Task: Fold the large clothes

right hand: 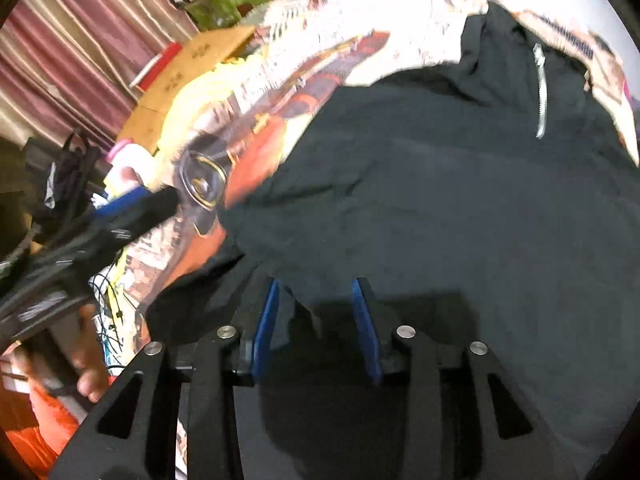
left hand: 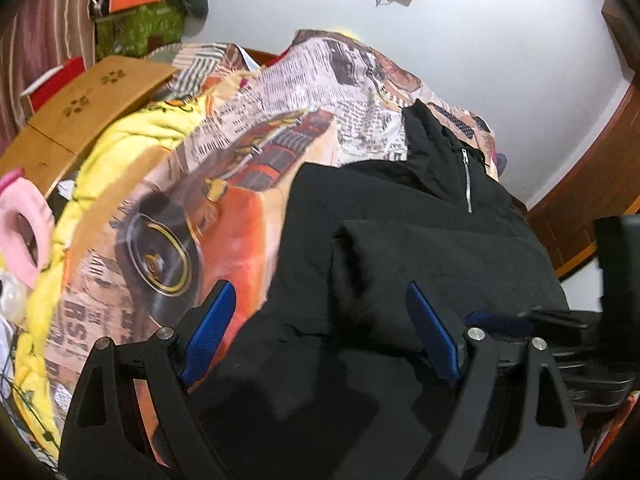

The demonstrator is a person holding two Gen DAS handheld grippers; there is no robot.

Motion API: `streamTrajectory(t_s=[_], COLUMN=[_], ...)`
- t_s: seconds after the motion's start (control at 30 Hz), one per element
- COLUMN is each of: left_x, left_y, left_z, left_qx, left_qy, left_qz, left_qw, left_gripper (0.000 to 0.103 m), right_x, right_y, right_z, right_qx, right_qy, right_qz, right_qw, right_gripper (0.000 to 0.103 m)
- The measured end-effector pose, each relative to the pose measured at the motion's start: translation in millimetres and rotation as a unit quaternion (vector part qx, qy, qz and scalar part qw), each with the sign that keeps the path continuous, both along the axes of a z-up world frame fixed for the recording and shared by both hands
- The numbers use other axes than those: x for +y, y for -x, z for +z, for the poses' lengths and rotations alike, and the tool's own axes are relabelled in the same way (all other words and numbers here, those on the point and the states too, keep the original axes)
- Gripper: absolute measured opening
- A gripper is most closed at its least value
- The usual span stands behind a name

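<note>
A black zip-up jacket (left hand: 420, 240) lies spread on a bedspread (left hand: 224, 216) printed with an orange car and newsprint. Its silver zipper (left hand: 468, 184) is at the far end, and a sleeve is folded across the body. My left gripper (left hand: 319, 288) is open wide just above the jacket's near left edge, with nothing pinched. My right gripper (right hand: 316, 284) points down at the jacket (right hand: 440, 184). Its blue pads stand apart, and a loose fold of black cloth hangs between them without being squeezed. Each gripper shows at the edge of the other's view.
A wooden lap table (left hand: 92, 96) and a crumpled yellow blanket (left hand: 132, 140) lie left of the jacket, with a pink object (left hand: 24, 232) nearer. A wooden bed frame (left hand: 580, 184) runs along the right. A hand (right hand: 86, 356) and tangled cables (right hand: 110, 300) are at the lower left.
</note>
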State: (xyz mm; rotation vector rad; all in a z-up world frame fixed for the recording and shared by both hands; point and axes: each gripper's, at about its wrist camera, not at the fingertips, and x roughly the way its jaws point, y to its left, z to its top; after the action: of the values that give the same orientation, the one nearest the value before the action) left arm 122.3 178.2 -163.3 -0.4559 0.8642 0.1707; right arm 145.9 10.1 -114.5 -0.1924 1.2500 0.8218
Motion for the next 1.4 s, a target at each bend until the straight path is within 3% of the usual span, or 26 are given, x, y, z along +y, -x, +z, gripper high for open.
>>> streamTrajectory(t_s=[0.17, 0.3, 0.47, 0.53, 0.6, 0.7, 0.8, 0.83, 0.97, 1.07, 1.13, 1.17, 1.3, 1.4], left_x=[-4.8, -8.3, -15.1, -18.3, -20.5, -25.4, -28.9, -29.1, -33.1, -40.5, -44.6, -46.8, -60.8, -75.6], left_y=[-6.0, -9.3, -16.1, -20.8, -25.4, -33.2, -41.0, -43.2, -47.8, -47.9, -49.0, -50.5, -53.0, -63.9], left_z=[-10.7, -24.5, -42.1, -51.9, -57.8, -63.2, -67.1, -67.8, -67.2, -61.8, -54.0, -45.1, -5.6, 27.4], left_qx=[0.011, 0.026, 0.052, 0.067, 0.075, 0.083, 0.087, 0.087, 0.096, 0.096, 0.094, 0.082, 0.031, -0.01], left_qy=[0.053, 0.104, 0.138, 0.162, 0.177, 0.193, 0.206, 0.201, 0.146, 0.11, 0.083, 0.068, 0.004, -0.059], left_qz=[-0.012, -0.012, -0.01, -0.011, -0.012, -0.017, -0.014, -0.004, 0.019, 0.017, 0.012, 0.001, -0.023, -0.049], left_qw=[0.9985, 0.9942, 0.9891, 0.9845, 0.9812, 0.9775, 0.9747, 0.9757, 0.9845, 0.9892, 0.992, 0.9943, 0.9992, 0.997], left_gripper=[0.087, 0.086, 0.086, 0.086, 0.085, 0.083, 0.078, 0.077, 0.052, 0.046, 0.034, 0.023, 0.021, 0.019], right_x=[-27.8, -66.1, -111.4, -128.1, -144.1, -163.6, -178.0, -183.0, -203.0, -215.4, -224.3, -228.9, -244.8, -251.6], right_y=[-3.1, -10.2, -14.0, -13.5, -10.2, -5.7, -4.0, -3.3, 3.8, 9.5, 10.5, 9.8, 8.0, 5.4], right_z=[30.8, 53.5, 75.6, 78.7, 79.3, 78.7, 70.1, 67.8, 52.4, 40.6, 36.0, 34.1, 33.7, 38.0], right_qx=[-0.062, -0.126, -0.209, -0.24, -0.267, -0.275, -0.258, -0.251, -0.214, -0.188, -0.174, -0.166, -0.153, -0.156], right_qy=[-0.025, -0.025, 0.027, 0.056, 0.075, 0.084, 0.082, 0.08, 0.051, 0.037, 0.029, 0.024, 0.01, 0.01], right_qz=[-0.041, -0.092, -0.137, -0.153, -0.169, -0.184, -0.198, -0.203, -0.236, -0.262, -0.276, -0.285, -0.31, -0.323], right_qw=[0.997, 0.988, 0.968, 0.957, 0.946, 0.94, 0.942, 0.943, 0.947, 0.946, 0.945, 0.944, 0.938, 0.933], right_gripper=[0.037, 0.037, 0.041, 0.055, 0.059, 0.061, 0.061, 0.062, 0.062, 0.062, 0.062, 0.062, 0.062, 0.062])
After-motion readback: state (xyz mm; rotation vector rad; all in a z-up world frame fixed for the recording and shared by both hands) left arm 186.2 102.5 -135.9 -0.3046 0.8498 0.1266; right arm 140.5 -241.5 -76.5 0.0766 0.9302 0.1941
